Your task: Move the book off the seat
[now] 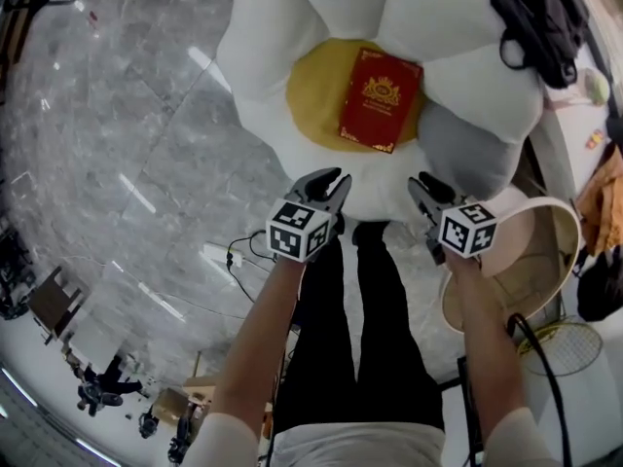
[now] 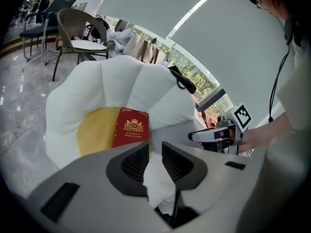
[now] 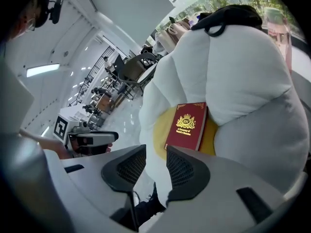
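Head view: the red book (image 1: pixel 381 99) with a gold crest lies flat, cover up, on the yellow centre (image 1: pixel 316 95) of a white, petal-shaped seat (image 1: pixel 263 56). It sits toward the right side of that yellow patch, with its right edge reaching the grey-white petal beside it. A black bag (image 1: pixel 531 17) rests on the seat's far petals, well apart from the book.

At the seat's near edge the left tongs (image 1: pixel 327 188) and right tongs (image 1: pixel 425 189) hover side by side, both pointing toward the book and short of it. In the left gripper view the left tongs stand slightly apart, with only the white cushion edge seen through the gap and nothing clamped. In the right gripper view the right tongs are also parted and hold nothing, and the book's near corner shows just above them.

Below the tongs are the person's legs (image 1: pixel 360 339) in black trousers, on a glossy grey marble floor (image 1: pixel 117 144). A wicker chair (image 2: pixel 80 30) stands behind the seat.
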`<state>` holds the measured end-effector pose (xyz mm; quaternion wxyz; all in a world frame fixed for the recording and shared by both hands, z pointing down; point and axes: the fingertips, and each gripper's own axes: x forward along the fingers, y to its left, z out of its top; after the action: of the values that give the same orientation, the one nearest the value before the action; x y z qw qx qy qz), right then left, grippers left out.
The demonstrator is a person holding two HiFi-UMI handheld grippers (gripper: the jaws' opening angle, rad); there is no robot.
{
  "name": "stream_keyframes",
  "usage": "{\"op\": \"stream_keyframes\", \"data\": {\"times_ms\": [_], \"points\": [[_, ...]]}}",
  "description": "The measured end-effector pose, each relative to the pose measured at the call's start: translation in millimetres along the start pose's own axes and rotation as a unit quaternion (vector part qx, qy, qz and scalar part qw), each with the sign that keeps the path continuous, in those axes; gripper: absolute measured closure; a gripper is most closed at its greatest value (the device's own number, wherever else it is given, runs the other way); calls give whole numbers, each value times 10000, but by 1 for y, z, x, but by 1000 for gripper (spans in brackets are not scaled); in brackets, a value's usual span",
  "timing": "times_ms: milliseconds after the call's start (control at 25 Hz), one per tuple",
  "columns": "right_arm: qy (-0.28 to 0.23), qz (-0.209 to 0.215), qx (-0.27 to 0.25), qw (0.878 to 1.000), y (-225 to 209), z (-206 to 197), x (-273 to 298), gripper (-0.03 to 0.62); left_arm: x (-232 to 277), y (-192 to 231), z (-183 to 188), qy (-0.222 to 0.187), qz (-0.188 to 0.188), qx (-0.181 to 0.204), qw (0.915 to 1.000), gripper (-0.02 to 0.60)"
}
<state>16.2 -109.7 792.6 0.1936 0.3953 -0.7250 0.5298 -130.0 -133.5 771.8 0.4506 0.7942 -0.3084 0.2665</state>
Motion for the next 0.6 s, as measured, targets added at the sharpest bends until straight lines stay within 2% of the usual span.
{"op": "stream_keyframes", "data": {"times_ms": [600], "points": [[26, -317, 126, 9994, -58, -23, 98, 398, 84, 85, -27, 485, -109, 247, 9985, 456]]}}
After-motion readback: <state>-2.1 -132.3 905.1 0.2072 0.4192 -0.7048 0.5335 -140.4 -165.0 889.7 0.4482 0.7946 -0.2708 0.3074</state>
